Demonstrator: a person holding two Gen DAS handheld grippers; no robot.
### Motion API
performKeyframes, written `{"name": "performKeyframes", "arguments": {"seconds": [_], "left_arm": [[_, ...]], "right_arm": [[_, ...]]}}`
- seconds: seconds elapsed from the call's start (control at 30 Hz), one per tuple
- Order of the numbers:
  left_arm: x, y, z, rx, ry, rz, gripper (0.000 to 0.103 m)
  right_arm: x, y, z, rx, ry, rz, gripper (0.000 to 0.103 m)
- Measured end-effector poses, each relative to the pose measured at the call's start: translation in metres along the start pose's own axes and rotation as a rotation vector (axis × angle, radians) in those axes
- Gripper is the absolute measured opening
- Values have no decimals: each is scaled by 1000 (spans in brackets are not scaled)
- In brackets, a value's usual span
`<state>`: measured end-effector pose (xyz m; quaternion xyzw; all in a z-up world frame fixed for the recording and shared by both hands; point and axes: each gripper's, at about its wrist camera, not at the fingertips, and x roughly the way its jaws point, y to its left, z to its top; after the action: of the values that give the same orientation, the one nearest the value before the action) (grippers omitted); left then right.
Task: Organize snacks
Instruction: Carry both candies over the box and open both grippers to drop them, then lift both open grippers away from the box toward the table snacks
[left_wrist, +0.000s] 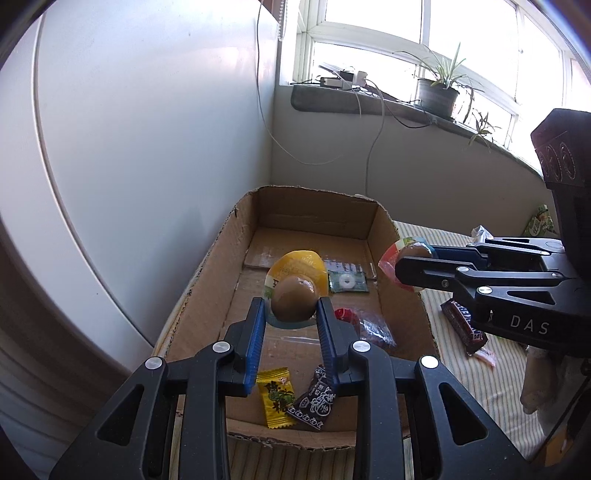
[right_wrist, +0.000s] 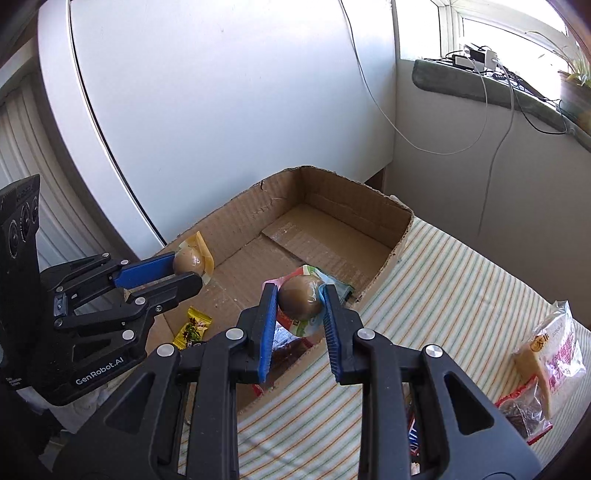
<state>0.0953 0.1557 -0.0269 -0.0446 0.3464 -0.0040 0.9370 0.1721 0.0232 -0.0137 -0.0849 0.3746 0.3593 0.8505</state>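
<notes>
Organizing snacks, part way through. Left gripper (left_wrist: 291, 306) pinching a brown packaged egg in a yellow wrapper (left_wrist: 293, 297), held above the open cardboard box (left_wrist: 221, 251), over its floor. Right gripper (right_wrist: 300, 299) pinching a second brown egg in a red and green wrapper (right_wrist: 300, 302), held at the box's right-hand wall, at or just inside the rim; exactly which side of the wall cannot be told. Both eggs clamped between the blue pads (left_wrist: 255, 332) and clear of the box floor, so neither yet deposited.

Already lying in the box: a yellow candy (left_wrist: 275, 402), a dark sachet (left_wrist: 314, 402), a green packet with a white ring (left_wrist: 347, 281), and a red-and-clear wrapper (left_wrist: 365, 325).

Remaining outside, on the striped cloth (right_wrist: 461, 280): a dark chocolate bar (left_wrist: 463, 325), a clear bag of pale snacks (right_wrist: 550, 354) beside a red packet with dark contents (right_wrist: 521, 413), and a green packet (left_wrist: 539, 221) farther off.

Judged stage: several items stowed, two in transit, at least four left to collect.
</notes>
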Motion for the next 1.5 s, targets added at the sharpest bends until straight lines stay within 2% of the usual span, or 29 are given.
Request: {"name": "performKeyframes", "arguments": {"seconds": [0.47, 0.5, 0.53, 0.57, 0.6, 0.63, 0.67, 0.83, 1.13, 1.5], "left_arm": [[-1, 3, -1, -3, 1, 29, 30], [-1, 2, -1, 0, 0, 35, 35], [-2, 2, -1, 1, -2, 42, 47], [-2, 2, -1, 0, -7, 43, 51], [-3, 3, -1, -2, -8, 43, 52], [-3, 3, -1, -3, -8, 43, 52], [-3, 4, -2, -4, -9, 46, 52], [-5, 4, -3, -6, -9, 51, 52], [-13, -6, -3, 2, -27, 37, 52], [-28, -43, -3, 33, -59, -36, 52]], "right_arm": [[13, 5, 4, -19, 11, 5, 26], [12, 5, 4, -19, 10, 5, 26], [11, 5, 4, -20, 8, 3, 27], [10, 5, 4, -20, 7, -1, 37], [8, 5, 4, -20, 2, -8, 45], [6, 4, 3, -22, -7, -15, 60], [4, 5, 3, -24, -17, -19, 68], [-8, 2, 2, -26, -40, -36, 80], [-27, -12, -6, -11, -59, -73, 81], [-76, -51, -32, 22, -89, -130, 82]]}}
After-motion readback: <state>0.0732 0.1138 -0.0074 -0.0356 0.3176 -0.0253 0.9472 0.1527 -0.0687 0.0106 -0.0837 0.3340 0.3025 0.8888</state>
